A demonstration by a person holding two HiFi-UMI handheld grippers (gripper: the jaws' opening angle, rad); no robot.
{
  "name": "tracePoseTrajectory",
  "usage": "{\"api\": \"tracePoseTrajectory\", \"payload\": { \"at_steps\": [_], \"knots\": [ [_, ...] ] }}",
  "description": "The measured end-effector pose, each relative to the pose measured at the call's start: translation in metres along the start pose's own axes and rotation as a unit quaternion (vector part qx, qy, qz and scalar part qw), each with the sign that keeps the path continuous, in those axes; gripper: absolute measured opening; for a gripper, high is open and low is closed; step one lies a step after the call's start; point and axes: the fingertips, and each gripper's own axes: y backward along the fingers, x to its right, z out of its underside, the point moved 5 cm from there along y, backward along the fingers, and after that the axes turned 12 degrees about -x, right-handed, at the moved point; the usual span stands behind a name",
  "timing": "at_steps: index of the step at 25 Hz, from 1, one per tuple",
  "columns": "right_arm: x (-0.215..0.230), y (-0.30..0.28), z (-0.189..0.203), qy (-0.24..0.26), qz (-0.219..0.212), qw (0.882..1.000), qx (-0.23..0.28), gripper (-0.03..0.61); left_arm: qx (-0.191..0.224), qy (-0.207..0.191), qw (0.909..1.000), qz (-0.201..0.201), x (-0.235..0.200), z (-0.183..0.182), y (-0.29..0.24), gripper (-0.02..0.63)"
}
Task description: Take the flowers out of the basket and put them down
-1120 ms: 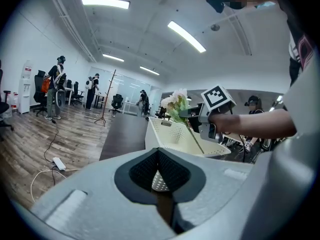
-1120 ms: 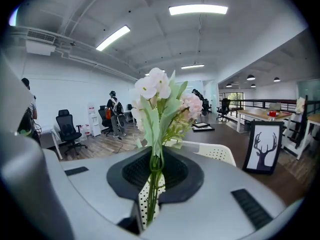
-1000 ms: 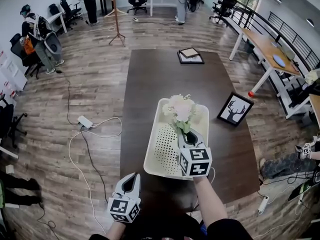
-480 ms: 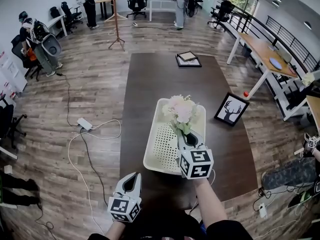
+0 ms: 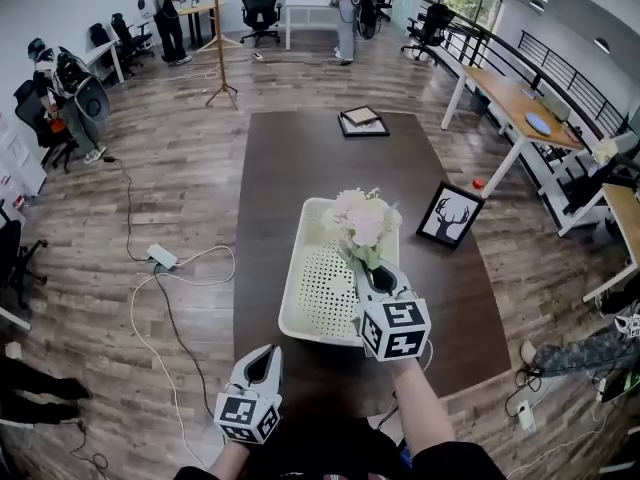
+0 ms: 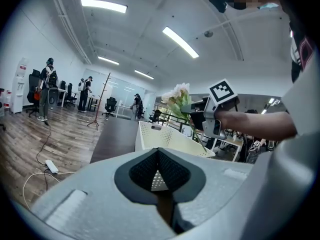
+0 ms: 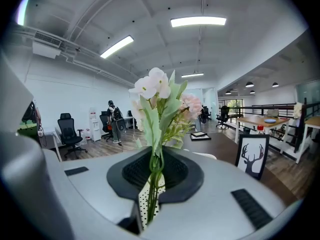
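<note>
Right gripper (image 5: 371, 268) grips flowers (image 5: 362, 219) over the basket (image 5: 318, 290)

I find the basket (image 5: 325, 288) cream perforated plastic, matt. The bench (image 5: 300, 168) is dark wood, smooth, faintly glossy. The right claw (image 5: 371, 269) is matt grey plastic with black ribbed pads (image 7: 135, 173).

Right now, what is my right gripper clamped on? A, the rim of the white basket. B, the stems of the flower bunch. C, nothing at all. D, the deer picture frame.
B: the right gripper view shows the right gripper with its jaws closed on the green stems of the flower bunch, and the head view shows the blooms held over the white basket.
</note>
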Motion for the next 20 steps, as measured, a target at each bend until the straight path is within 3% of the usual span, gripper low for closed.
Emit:
{"api": "tracePoseTrajectory", "payload": {
  "at_steps": [20],
  "knots": [
    [0.049,0.063,0.018,-0.017,0.063,0.998,0.002,0.04,0.004,-0.019,0.9991,0.038,0.033,0.002,-0.002,0.009]
  ]
}}
